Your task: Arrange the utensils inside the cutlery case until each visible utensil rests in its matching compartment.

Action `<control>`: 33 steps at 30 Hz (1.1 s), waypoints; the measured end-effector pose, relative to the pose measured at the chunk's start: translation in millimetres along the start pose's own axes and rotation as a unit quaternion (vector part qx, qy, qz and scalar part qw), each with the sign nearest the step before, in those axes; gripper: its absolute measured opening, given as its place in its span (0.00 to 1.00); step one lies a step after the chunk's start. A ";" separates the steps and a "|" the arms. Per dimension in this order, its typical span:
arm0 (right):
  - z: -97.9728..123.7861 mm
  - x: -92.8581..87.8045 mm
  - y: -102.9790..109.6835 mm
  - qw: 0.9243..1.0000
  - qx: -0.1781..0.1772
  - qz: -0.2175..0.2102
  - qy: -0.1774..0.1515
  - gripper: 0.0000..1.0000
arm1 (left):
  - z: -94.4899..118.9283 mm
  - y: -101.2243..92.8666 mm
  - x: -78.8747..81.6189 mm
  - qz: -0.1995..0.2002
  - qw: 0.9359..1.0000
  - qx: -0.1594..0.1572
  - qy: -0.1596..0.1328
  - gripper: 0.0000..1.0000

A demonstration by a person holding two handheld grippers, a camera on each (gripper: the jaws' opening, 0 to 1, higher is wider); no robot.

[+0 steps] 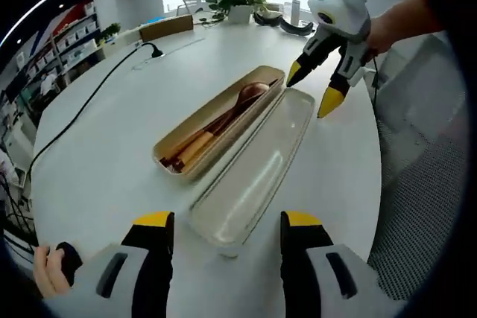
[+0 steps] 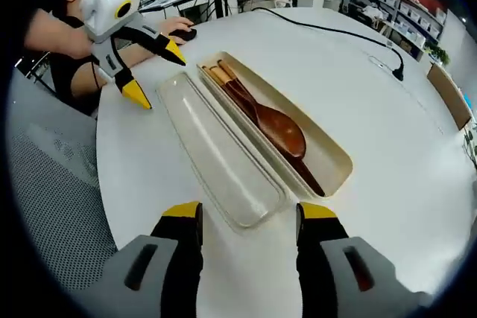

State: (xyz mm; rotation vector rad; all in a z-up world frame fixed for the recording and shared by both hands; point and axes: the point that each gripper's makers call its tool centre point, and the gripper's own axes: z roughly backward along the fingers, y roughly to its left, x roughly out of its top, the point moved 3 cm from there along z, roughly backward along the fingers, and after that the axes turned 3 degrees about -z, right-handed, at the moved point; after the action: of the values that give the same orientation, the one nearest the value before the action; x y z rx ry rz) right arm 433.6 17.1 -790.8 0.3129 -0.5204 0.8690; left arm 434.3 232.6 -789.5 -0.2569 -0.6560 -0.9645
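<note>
Left gripper (image 1: 227,223) sits at the bottom of the left gripper view, jaws spread wide and holding nothing, and right between its yellow tips lies the near end of the clear lid (image 1: 255,169). From there the lid runs up and to the right, long axis slanting toward the frame's upper right. Touching it along its left side is the cutlery case (image 1: 176,141), beige, same slant, with the wooden spoon (image 1: 250,95) and chopsticks (image 1: 195,147) lying lengthwise inside, bowl at the far end, handles at the near one.

Over in the right gripper view, the right gripper (image 2: 248,218) is also wide open and empty at the bottom, the lid's other end just ahead of it (so each gripper faces one end of the set). I judge the left gripper nearer the handles, the right nearer the spoon's bowl.

No brand, label or readable writing on case, lid or utensils.
</note>
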 end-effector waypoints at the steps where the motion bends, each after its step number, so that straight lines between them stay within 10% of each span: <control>1: -1.3 1.8 0.2 1.000 0.002 -0.004 -0.004 0.49 | -1.8 0.3 -0.4 0.002 1.000 -0.003 0.001 0.59; 13: -3.9 3.6 3.3 1.000 -0.002 0.029 -0.003 0.40 | -6.4 -1.1 2.9 0.004 1.000 -0.016 -0.008 0.50; 19: 6.1 -0.6 8.8 0.995 0.058 -0.080 0.003 0.39 | -4.0 -7.9 2.4 -0.012 1.000 -0.024 -0.009 0.48; 26: 12.3 -5.7 13.8 0.993 0.077 -0.089 0.001 0.38 | -3.8 -14.9 5.4 -0.053 0.998 -0.042 -0.003 0.44; 33: 12.7 -15.5 35.3 0.995 0.082 0.057 0.024 0.50 | -1.5 -17.5 -0.5 -0.068 0.995 -0.071 0.010 0.44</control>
State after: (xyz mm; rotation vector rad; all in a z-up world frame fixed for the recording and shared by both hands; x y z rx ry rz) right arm 393.7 22.9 -787.0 0.4144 -0.4248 1.0304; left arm 420.3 222.4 -792.4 -0.3316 -0.5924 -1.1451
